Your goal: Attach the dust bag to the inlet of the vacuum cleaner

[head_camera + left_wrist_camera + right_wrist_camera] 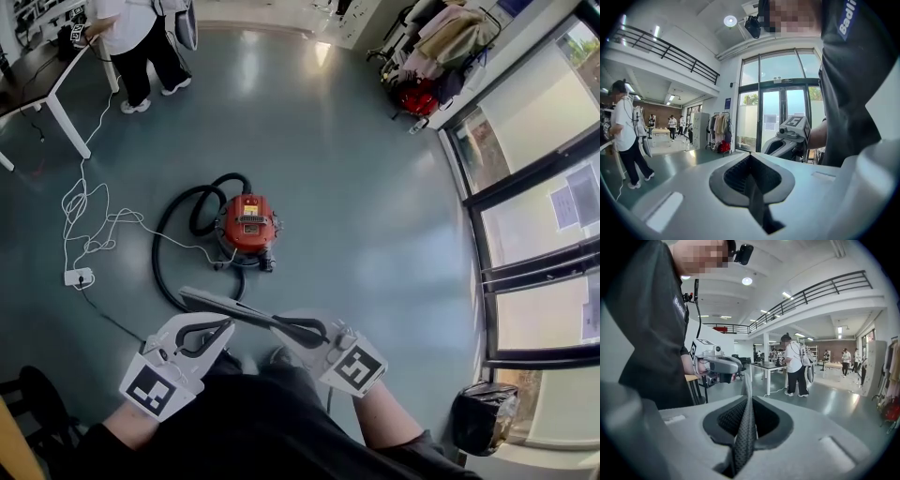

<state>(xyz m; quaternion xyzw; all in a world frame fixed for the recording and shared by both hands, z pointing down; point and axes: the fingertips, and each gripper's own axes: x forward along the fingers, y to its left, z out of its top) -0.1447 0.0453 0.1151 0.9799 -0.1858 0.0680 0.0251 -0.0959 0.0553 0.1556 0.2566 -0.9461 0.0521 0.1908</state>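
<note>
The dust bag point(242, 310) hangs stretched flat between the two tools, well apart from the red vacuum cleaner point(248, 223) standing on the floor ahead. The left gripper point(221, 327) has its fingers pressed together on one thin edge of the bag, and the right gripper point(289, 328) pinches the opposite edge, where the fabric shows as a mesh strip. Both grips are narrow edge pinches, so the likely trouble is a slip — if the hands pull further apart, the thin material could slide out of one side or tear. The bag also sags little but could twist on the way down. The inlet cannot be made out from here, and the black hose point(172, 228) loops around the machine, so a low approach may snag on it.
</note>
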